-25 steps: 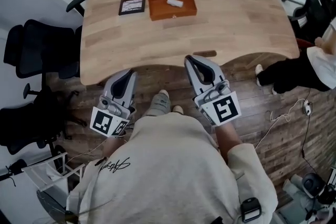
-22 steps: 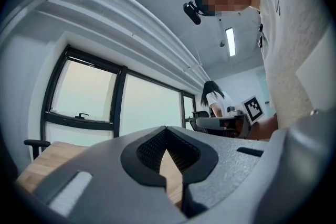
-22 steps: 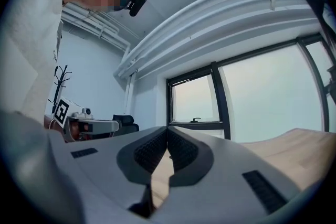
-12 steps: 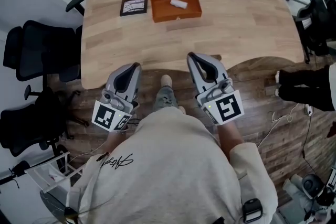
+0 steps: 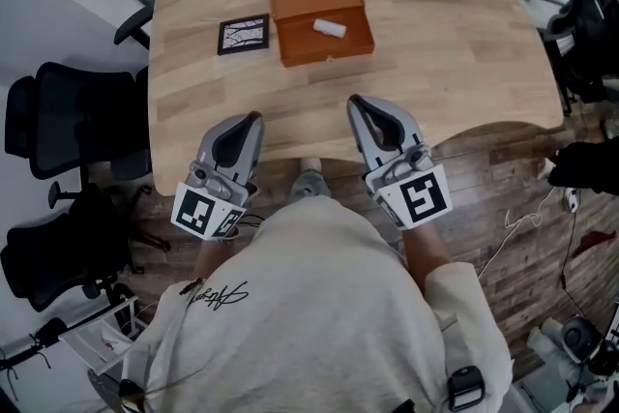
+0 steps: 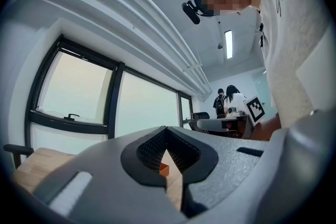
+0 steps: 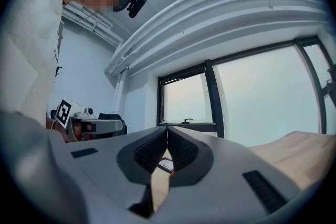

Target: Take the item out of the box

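Note:
An open orange-brown box (image 5: 320, 3) sits toward the far side of the wooden table (image 5: 435, 44). A small white item (image 5: 329, 28) lies inside its near half. My left gripper (image 5: 250, 119) hovers over the table's near edge, shut, with nothing between its jaws. To its right my right gripper (image 5: 356, 102) is at the same edge, also shut and empty. Both point toward the box and are well short of it. Through the left gripper's jaws a sliver of the box (image 6: 164, 169) shows. The right gripper view shows the framed picture (image 7: 166, 165) between its jaws.
A small black-framed picture (image 5: 244, 35) lies left of the box. Black office chairs (image 5: 63, 121) stand left of the table. A dark shoe (image 5: 585, 164) shows at the right on the wooden floor. Windows (image 7: 191, 99) lie beyond the table.
Both grippers have moved forward, from below the table's near edge to over it. The person at the right has stepped away, out of the head view.

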{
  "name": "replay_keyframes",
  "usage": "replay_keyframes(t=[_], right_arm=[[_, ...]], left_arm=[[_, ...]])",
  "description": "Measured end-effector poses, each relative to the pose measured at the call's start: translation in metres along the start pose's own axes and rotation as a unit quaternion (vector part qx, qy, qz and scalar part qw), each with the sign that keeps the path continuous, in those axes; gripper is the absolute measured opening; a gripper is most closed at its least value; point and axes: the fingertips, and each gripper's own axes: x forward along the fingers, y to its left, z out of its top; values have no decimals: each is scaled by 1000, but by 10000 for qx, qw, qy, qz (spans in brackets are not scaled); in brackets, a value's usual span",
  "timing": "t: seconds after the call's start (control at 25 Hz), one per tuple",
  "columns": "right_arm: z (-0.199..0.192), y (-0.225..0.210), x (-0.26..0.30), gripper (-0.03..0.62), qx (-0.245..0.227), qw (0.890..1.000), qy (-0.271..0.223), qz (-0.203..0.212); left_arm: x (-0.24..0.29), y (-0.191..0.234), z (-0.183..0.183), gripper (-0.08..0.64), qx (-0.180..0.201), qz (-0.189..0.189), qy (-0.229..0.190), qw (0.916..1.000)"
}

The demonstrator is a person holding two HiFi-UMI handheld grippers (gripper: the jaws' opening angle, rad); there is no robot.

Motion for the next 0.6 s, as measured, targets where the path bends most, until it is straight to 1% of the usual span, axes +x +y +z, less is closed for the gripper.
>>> replay_keyframes(t=[0.6], right_arm=[[-11, -39, 62, 11, 49, 9996, 106, -238]], left_arm=[[48, 63, -7, 3, -77, -242, 36, 9997]])
